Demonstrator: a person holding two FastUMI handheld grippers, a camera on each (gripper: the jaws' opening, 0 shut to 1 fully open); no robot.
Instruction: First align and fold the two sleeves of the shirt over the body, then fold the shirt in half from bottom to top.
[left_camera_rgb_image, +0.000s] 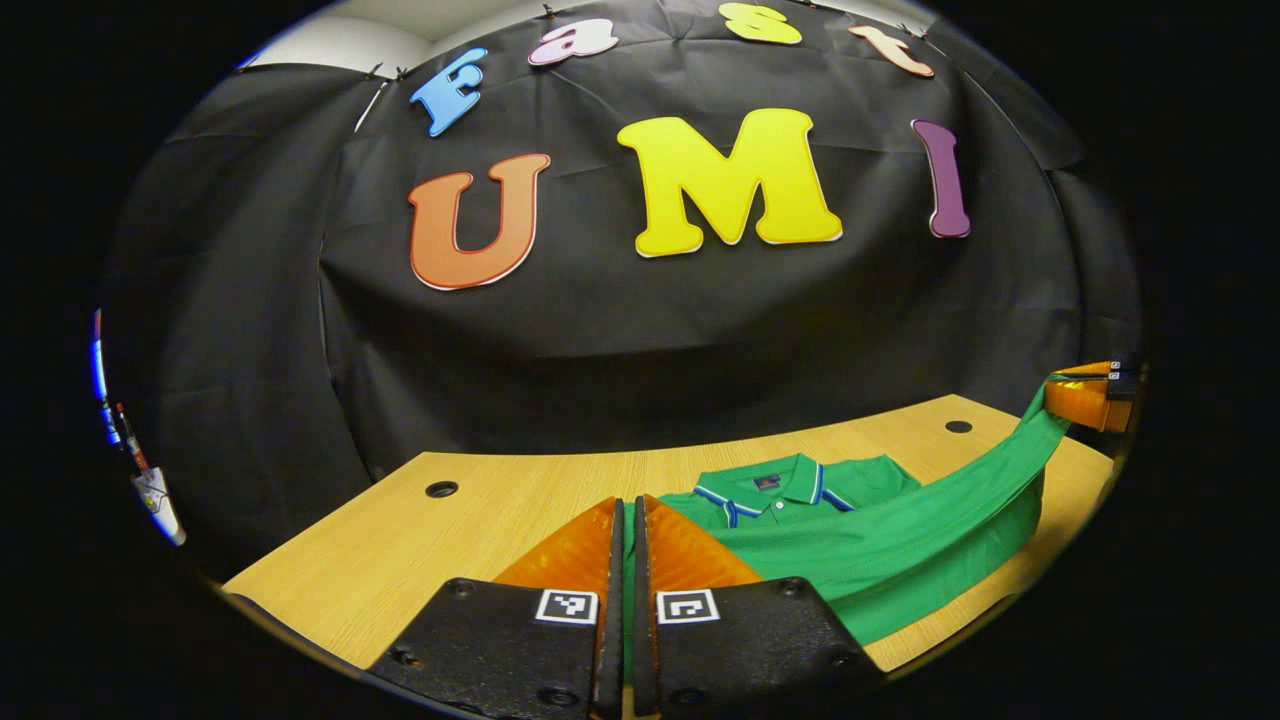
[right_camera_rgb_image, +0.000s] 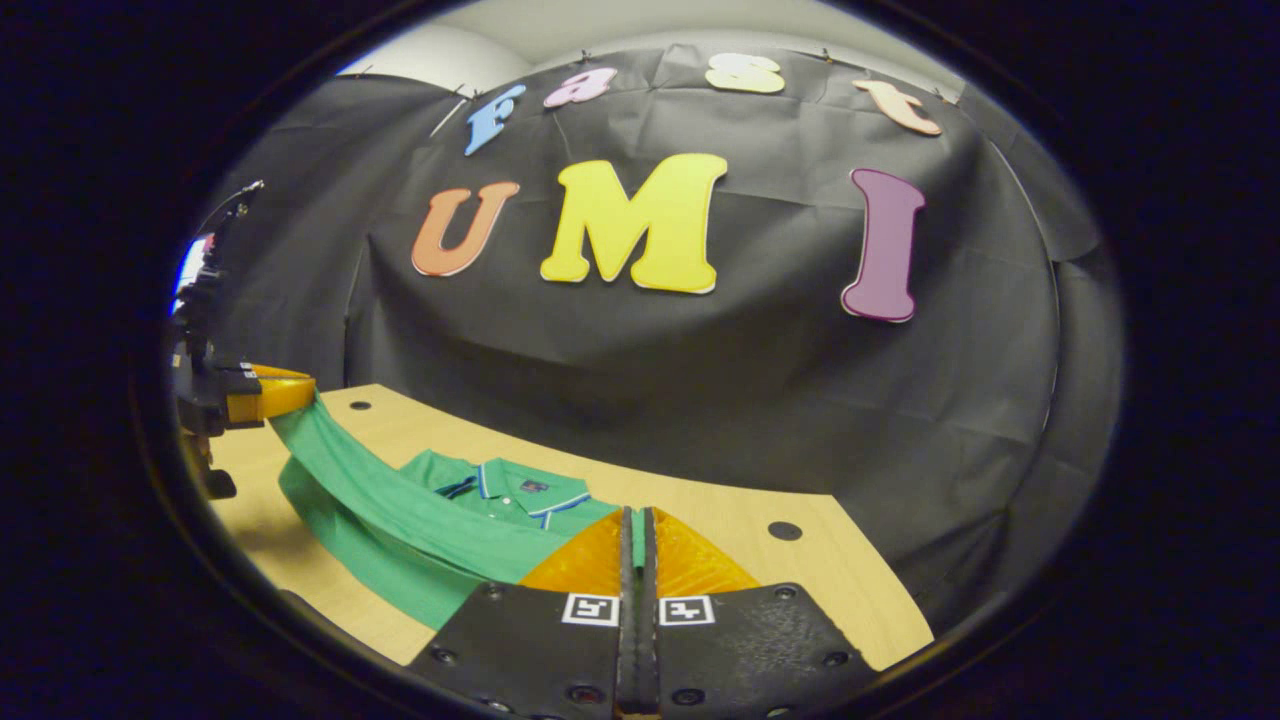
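Two grippers, left (left_camera_rgb_image: 628, 520) & right (right_camera_rgb_image: 640, 530), each pinch the green shirt's (left_camera_rgb_image: 880, 540) bottom hem, lifted above wooden table (left_camera_rgb_image: 400, 560); collar lies flat.

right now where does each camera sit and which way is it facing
Left gripper view: rides the left gripper, facing the booth wall across the table; own fingers pinch the green shirt.
Right gripper view: rides the right gripper, facing likewise; own fingers pinch the hem.
Shared: shirt, table, and each shows the other gripper far off.
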